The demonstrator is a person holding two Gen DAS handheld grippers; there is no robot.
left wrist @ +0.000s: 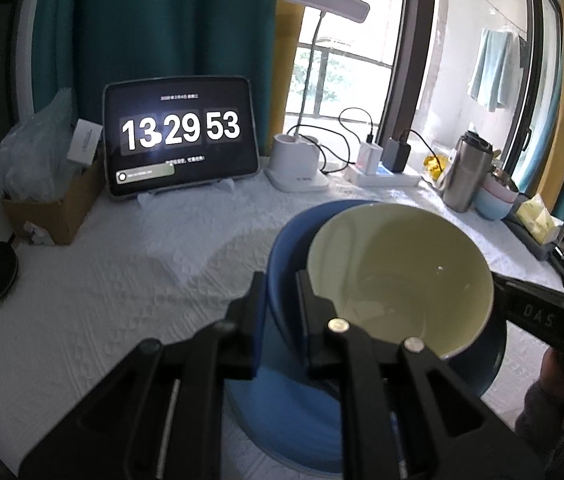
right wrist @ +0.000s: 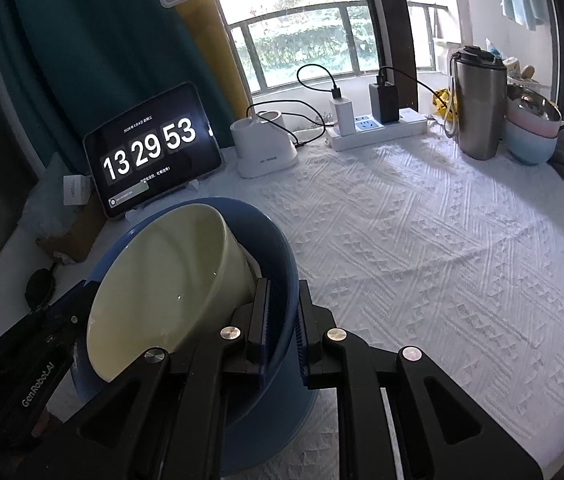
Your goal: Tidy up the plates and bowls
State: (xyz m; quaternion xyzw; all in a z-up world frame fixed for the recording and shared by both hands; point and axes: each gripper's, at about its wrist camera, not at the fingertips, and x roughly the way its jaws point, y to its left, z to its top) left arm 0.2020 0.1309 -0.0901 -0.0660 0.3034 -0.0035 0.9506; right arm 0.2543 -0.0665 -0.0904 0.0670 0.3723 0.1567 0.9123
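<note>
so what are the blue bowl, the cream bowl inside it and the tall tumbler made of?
Blue bowl: matte, thin-walled, probably plastic. Cream bowl: glossy, thick rim, sharp light glints, likely glazed ceramic. Tumbler: brushed silver sheen, looks like stainless steel, dark lid probably plastic.

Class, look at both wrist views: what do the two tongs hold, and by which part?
Both grip the blue bowl by its rim wall: left tongs on one side, right tongs on the opposite. The cream bowl sits tilted inside it.

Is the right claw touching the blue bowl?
Touching. The right wrist view shows the right claw shut on the blue bowl, its rim pinched between both pads.
</note>
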